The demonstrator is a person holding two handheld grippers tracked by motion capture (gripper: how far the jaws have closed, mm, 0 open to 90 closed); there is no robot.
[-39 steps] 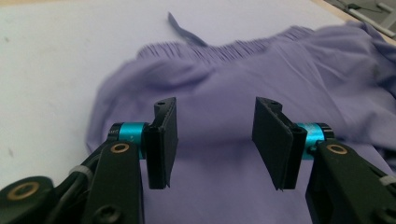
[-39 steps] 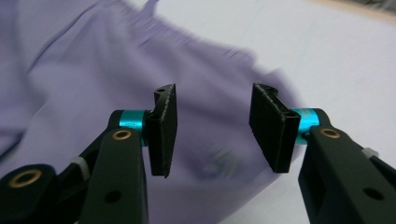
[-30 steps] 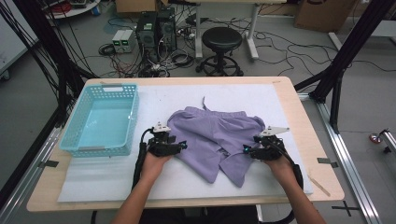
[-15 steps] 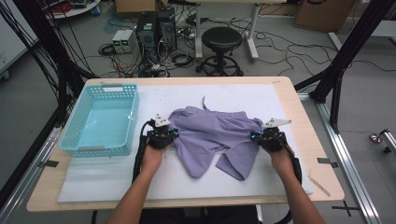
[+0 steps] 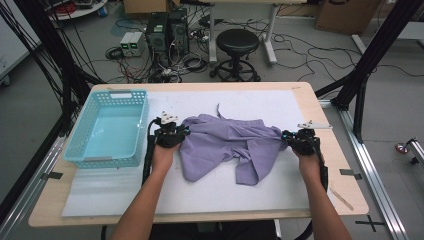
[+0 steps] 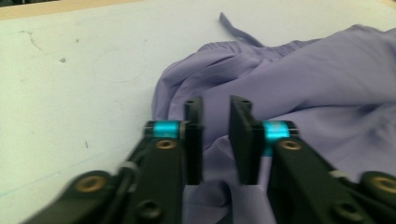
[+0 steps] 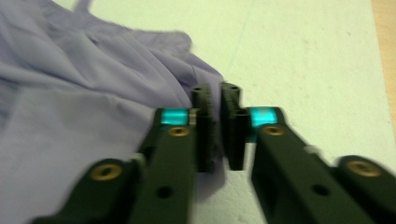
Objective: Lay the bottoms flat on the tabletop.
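1. Lilac cloth [image 5: 227, 145], thin and rumpled, spread in soft folds across white foam on bench [image 5: 330, 165].
2. Left tongs [image 6: 215, 135] at its left edge, just been parting, narrow gap, cloth loose between.
3. Right tongs [image 7: 218, 128] at its right corner, just been parting, a slit apart, nothing pinched.

Both forearms reach forward, well apart, the left hand-held gripper [image 5: 170, 133] with its jaws a narrow gap apart after just opening, and the right hand-held gripper [image 5: 300, 140] likewise just opened to a slimmer slit, its jaws pointing toward the left one.
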